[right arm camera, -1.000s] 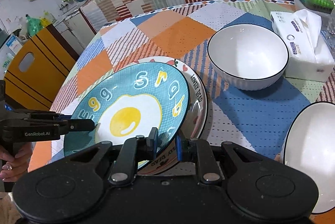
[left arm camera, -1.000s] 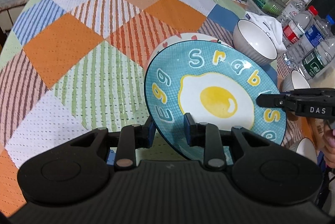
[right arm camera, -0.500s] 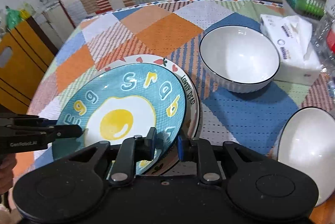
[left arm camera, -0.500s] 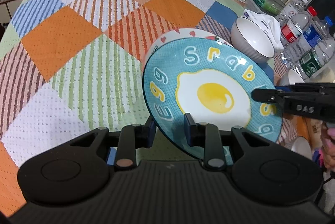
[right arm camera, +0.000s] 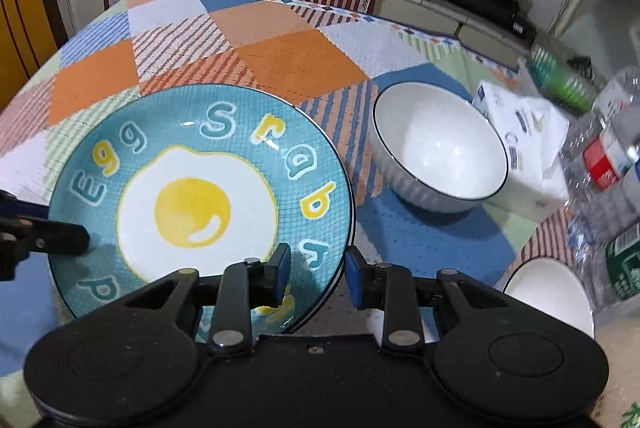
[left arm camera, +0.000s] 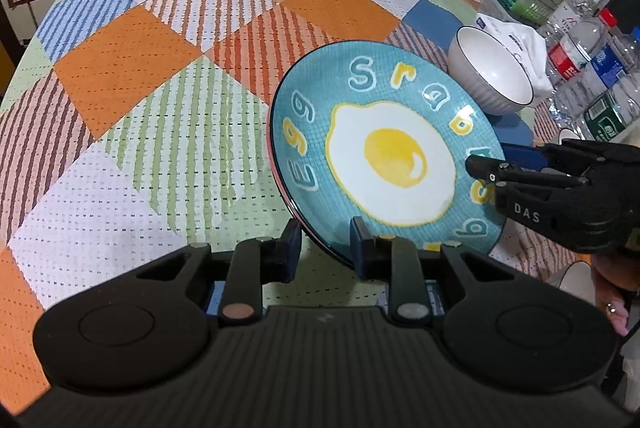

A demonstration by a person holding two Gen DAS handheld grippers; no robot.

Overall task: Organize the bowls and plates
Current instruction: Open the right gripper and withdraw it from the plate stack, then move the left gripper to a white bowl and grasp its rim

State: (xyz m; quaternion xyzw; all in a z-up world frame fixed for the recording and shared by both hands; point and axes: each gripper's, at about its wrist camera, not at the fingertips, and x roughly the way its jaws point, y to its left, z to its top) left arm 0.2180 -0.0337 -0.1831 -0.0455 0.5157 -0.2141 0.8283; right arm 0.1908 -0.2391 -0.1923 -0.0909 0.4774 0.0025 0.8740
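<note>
One patchwork tablecloth [left arm camera: 132,68] fills most of both views, its near edge cut off behind my tool bodies. One blue egg plate [left arm camera: 384,152] sits over it, tilted in the left view; my left gripper [left arm camera: 325,246] straddles its near rim, a finger [left arm camera: 362,242] on the face and the other behind, though I cannot tell whether the pads press it. From the right view the plate [right arm camera: 200,196] covers whatever lies beneath it. My right gripper [right arm camera: 314,270] stands wide around the rim, the right-hand finger [right arm camera: 354,274] clear of it. Two white bowls: one whole [right arm camera: 438,148], one cut off at the lower right [right arm camera: 548,292]. One tissue pack [right arm camera: 520,124] sits behind the whole bowl. At least three water bottles [left arm camera: 592,68] cluster at the table's right, blurred in the right view.
</note>
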